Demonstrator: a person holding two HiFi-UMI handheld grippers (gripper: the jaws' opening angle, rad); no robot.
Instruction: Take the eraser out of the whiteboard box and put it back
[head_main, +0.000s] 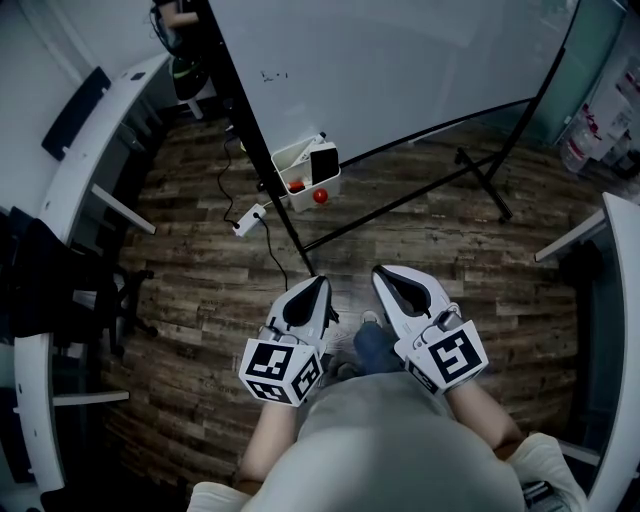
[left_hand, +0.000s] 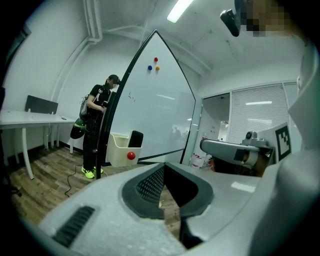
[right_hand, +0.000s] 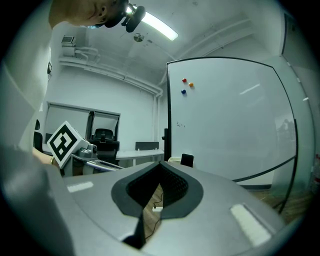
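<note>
**Whiteboard (head_main: 400, 70) ahead, eraser (head_main: 323, 162) in its box (head_main: 300, 178)**

Faced the whiteboard across a wooden floor (head_main: 200, 290), with white desks (head_main: 70, 170) curving down either side. From the head view, looked down on the white box at the board's lower edge. Saw the dark eraser standing upright inside it, a red ball (head_main: 320, 196) on its front and a power strip (head_main: 250, 218) on the floor nearby. Caught a person (left_hand: 97, 130) in dark clothes at full height in the left gripper view alone, standing at the board's edge behind the box. Found small coloured magnets (left_hand: 155, 62) high on the board in both gripper views, above the head view's reach. Held the left gripper (head_main: 321, 281) and right gripper (head_main: 380, 270) low and side by side near the body, well apart from the box. Read the left jaws as pressed together at the tips, nothing between them. Same for the right, pinching nothing.
</note>
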